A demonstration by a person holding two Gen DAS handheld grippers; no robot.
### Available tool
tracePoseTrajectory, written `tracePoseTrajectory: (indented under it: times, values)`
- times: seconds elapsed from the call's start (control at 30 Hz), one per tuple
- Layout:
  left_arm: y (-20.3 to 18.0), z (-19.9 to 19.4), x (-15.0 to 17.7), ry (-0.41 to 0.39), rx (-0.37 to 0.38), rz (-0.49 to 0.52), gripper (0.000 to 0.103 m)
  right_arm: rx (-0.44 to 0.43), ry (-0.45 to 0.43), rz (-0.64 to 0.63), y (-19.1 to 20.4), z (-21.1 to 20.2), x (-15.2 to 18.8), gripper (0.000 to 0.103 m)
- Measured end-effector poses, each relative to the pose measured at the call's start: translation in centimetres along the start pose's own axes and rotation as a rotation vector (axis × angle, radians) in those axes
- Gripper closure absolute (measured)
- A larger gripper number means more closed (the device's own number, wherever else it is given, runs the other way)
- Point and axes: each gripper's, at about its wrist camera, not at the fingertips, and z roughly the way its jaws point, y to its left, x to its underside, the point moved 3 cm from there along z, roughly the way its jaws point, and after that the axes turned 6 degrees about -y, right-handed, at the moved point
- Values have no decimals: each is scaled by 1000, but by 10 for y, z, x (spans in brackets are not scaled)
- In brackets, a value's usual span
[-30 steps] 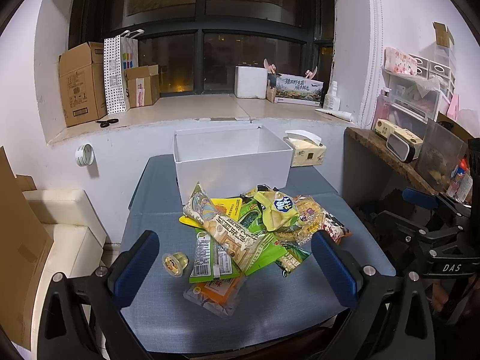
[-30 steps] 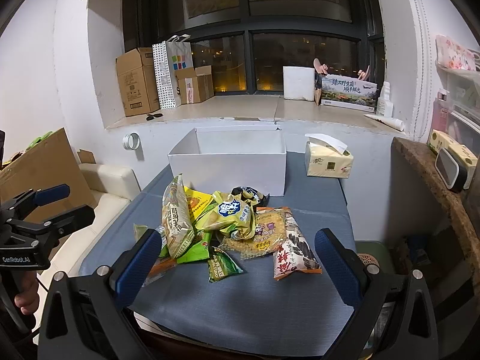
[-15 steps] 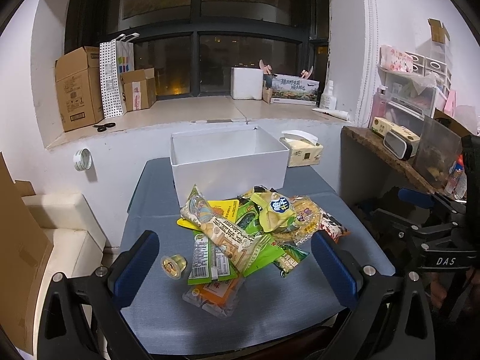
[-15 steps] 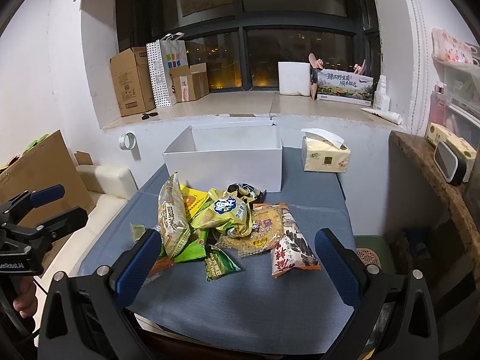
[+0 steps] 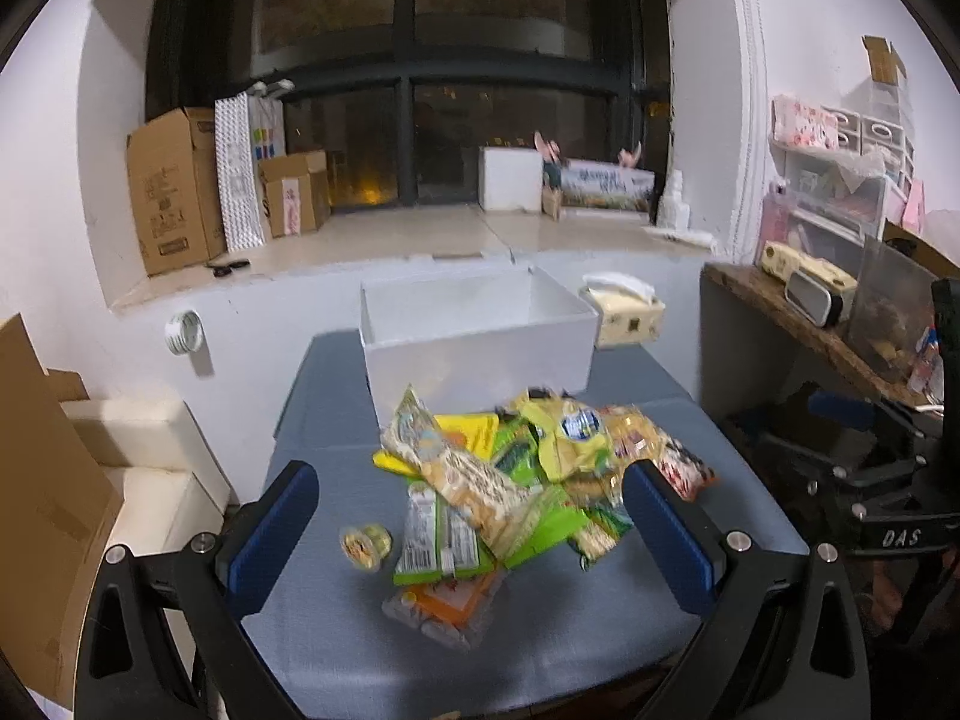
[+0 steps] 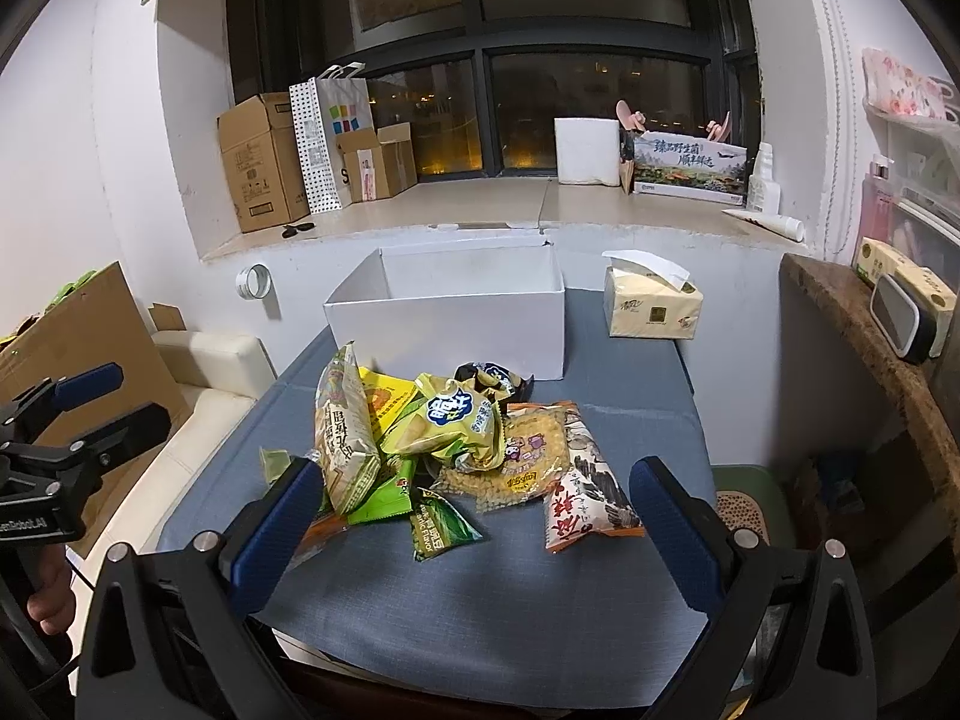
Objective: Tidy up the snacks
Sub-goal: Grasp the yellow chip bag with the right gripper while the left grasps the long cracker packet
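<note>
One heap of roughly ten snack packets (image 6: 456, 450) lies mid-bench (image 6: 480, 600) before one empty white box (image 6: 456, 324), one tissue pack (image 6: 653, 307) right, bare cloth nearest the wide-open, empty left gripper (image 5: 474, 516) and right gripper (image 6: 474, 516).

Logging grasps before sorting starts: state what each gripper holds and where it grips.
Nothing is held. The left gripper and right gripper are both open, above the table, short of the snack pile.

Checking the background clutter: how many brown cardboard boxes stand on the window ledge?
2: a tall box at the ledge's left end, and a smaller box right of the paper bag. More may be hidden.
</note>
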Motion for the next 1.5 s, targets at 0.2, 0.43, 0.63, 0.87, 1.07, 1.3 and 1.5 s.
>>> tracePoseTrajectory:
  times: [0.2,0.43,0.63,0.87,1.07,1.3,1.5]
  values:
    - [7,-1,0,-52,50,-42,0,-12,3,-10,1,7,-1,0]
    - [8,3,4,-18,25,-7,0,-47,45,-31,8,38,-5,0]
    - [17,10,13,7,51,-67,0,-59,130,-34,14,98,-8,0]
    - [24,18,20,32,44,-87,0,-93,234,1,14,175,-2,0]
    - [30,23,23,49,25,-96,0,-100,347,29,14,225,13,0]
    - [40,34,30,97,36,-173,0,-145,321,56,10,210,17,33]
    - [33,47,30,108,45,-139,0,-158,152,37,0,152,-3,36]
